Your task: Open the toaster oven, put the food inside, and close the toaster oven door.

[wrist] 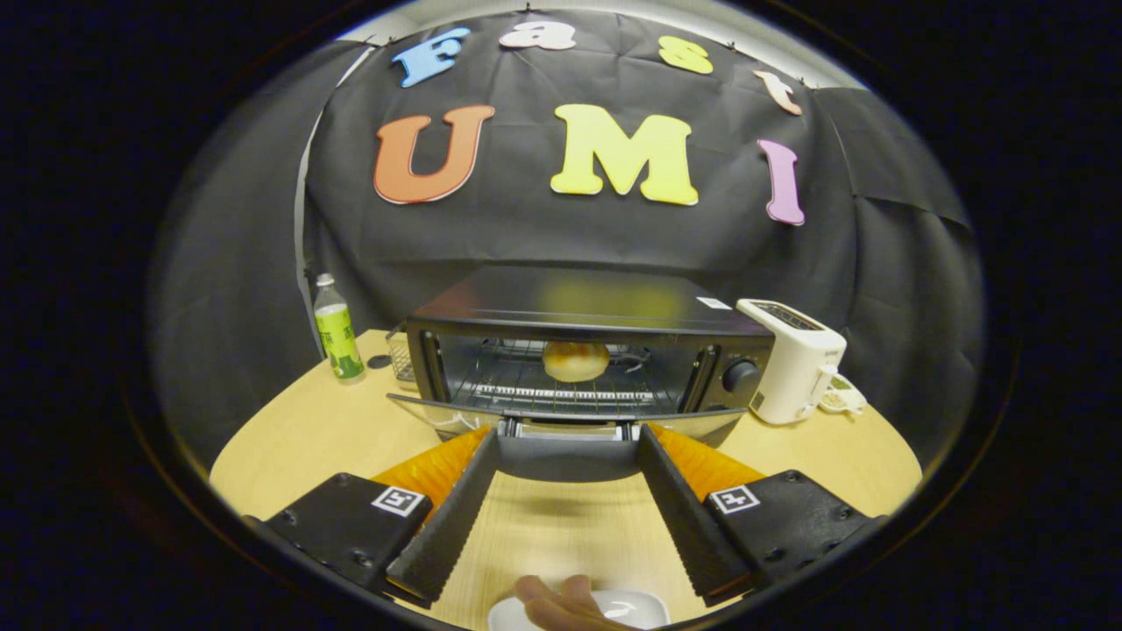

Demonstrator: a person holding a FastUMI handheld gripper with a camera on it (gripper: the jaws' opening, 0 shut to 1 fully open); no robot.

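Gripper jaws spread, tips at the lowered toaster oven door, possibly touching its handle. Bun sits on rack at frame centre.

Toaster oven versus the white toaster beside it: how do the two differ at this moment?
The toaster oven is black, wide and low; the white toaster is narrower and upright. The oven's door hangs open with a bun on its rack; the toaster has slots on top. The gripper has its fingers open just before the oven's door, apart from the toaster. Both stand on the wooden table.
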